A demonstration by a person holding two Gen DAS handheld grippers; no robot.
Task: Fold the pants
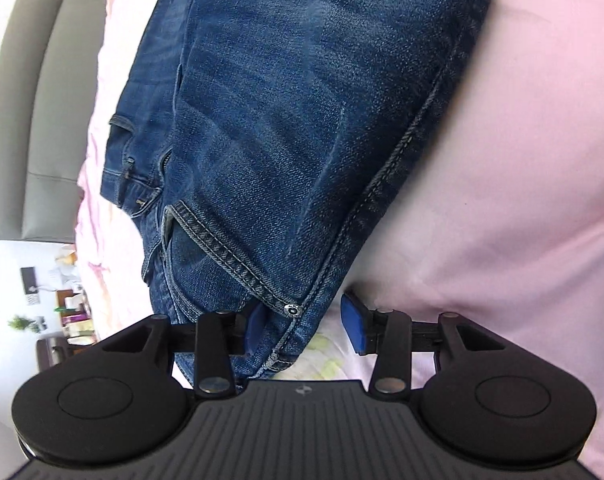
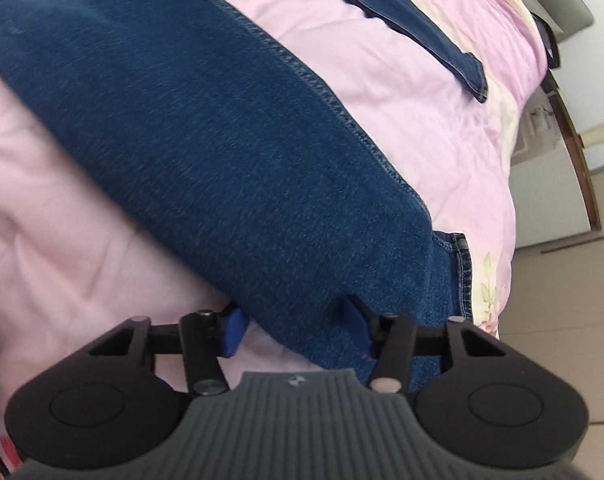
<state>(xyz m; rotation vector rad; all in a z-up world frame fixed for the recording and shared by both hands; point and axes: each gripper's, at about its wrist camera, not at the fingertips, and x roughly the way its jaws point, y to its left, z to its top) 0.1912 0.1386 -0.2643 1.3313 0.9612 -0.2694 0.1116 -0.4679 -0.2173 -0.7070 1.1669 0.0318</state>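
We read the step in hand as taking hold of the jeans' near edge at two places, ahead of lifting it over for a fold.

Between the jaws of our left gripper (image 1: 304,328) lies the waistband corner of the jeans (image 1: 285,120), where the pocket rivet (image 1: 293,309) sits. The jaws stand roughly half open. The pad (image 1: 257,326) on one side is tucked against the denim and partly hidden by it, while the other pad stands clear over the pink bedcover (image 1: 502,160); so we judge nothing is gripped yet. Beyond these jaws the pocket seam and the side seam run away from us, with a belt loop (image 1: 121,120) further off to one side, and a grey headboard (image 1: 41,100) farthest of all.

Our right gripper (image 2: 295,330) straddles the leg end of the jeans (image 2: 205,152), its jaws at a middling gap with the cloth between them. One pad sits at the cloth's edge on the bedcover side; the other is over the denim. Whether they already press we cannot tell, since this view is blurred. Just past the far pad the stitched hem (image 2: 464,268) shows, and beyond that the leg runs away across the bedcover (image 2: 61,220). Much further off lies a second strip of denim (image 2: 442,40), apart from the first.

Next, both grips need to close firmly on all layers before any lift. We would then raise both ends evenly, or the heavy denim may sag and the fold skew.
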